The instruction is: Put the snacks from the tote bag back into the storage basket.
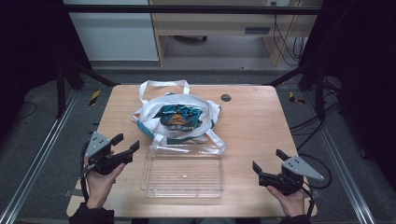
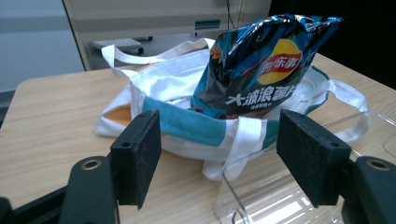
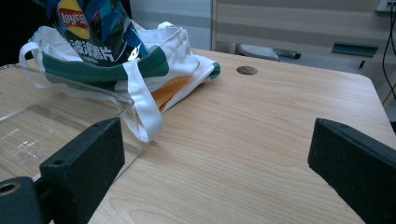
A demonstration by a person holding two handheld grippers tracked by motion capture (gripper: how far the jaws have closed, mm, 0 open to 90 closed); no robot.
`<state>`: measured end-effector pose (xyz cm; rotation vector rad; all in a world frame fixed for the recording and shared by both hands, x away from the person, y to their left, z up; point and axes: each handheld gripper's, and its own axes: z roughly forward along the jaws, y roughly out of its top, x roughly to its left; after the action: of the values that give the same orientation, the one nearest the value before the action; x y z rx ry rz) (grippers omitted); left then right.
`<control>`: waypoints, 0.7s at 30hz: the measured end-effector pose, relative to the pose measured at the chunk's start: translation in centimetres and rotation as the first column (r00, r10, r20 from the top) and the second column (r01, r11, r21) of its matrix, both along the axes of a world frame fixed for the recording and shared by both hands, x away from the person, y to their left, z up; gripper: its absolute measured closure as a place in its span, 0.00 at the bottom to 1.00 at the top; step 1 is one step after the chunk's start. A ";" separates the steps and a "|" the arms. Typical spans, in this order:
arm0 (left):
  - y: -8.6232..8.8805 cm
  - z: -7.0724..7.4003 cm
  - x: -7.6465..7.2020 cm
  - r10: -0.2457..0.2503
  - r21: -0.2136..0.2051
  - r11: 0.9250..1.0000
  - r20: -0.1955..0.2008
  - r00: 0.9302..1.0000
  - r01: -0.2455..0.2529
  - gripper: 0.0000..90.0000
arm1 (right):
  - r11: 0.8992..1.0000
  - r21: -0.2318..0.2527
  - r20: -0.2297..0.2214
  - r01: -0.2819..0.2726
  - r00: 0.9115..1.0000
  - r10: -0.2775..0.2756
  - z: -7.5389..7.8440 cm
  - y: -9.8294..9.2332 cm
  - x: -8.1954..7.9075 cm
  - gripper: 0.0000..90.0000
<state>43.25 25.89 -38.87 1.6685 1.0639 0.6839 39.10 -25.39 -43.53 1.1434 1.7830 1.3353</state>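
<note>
We've got the chip bag [image 1: 178, 117], shiny blue-black with a yellow logo, standing top-up in the white tote [image 1: 149, 112] mid-table, behind the clear tray [image 1: 183, 176]. Left gripper [image 1: 127, 143] and right gripper [image 1: 267, 162] both gape wide, holding nothing.

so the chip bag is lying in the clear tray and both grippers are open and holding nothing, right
Not quite. The chip bag stands in the white tote bag behind the clear tray, which holds nothing, as the high view shows. The rest holds: the left gripper and right gripper are open and hold nothing.
</note>
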 end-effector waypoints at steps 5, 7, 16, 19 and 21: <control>-0.7 0.8 0.6 -0.009 -0.007 1.000 0.016 1.000 0.009 0.35 | 1.000 -0.003 0.002 -0.004 1.000 0.004 0.0 0.1 0.0 0.05; -1.0 1.1 0.9 -0.012 -0.007 1.000 0.021 1.000 0.012 0.35 | 1.000 -0.005 0.003 -0.003 1.000 0.003 0.0 0.1 0.0 0.04; -2.3 1.6 2.0 -0.027 -0.007 1.000 0.021 0.999 0.027 0.34 | 1.000 -0.005 0.000 -0.003 1.000 0.003 0.0 0.1 0.0 0.04; -2.4 1.7 2.3 -0.025 -0.008 1.000 0.020 0.999 0.025 0.34 | 1.000 -0.007 -0.003 -0.002 1.000 0.002 0.0 0.1 0.0 0.04; -2.5 1.8 2.7 -0.024 -0.006 1.000 0.020 1.000 0.024 0.34 | 1.000 -0.009 -0.002 -0.004 1.000 0.004 0.0 0.1 0.0 0.04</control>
<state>45.92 23.36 -37.09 1.6634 1.0294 0.6791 39.11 -25.28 -43.56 1.1376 1.7910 1.3280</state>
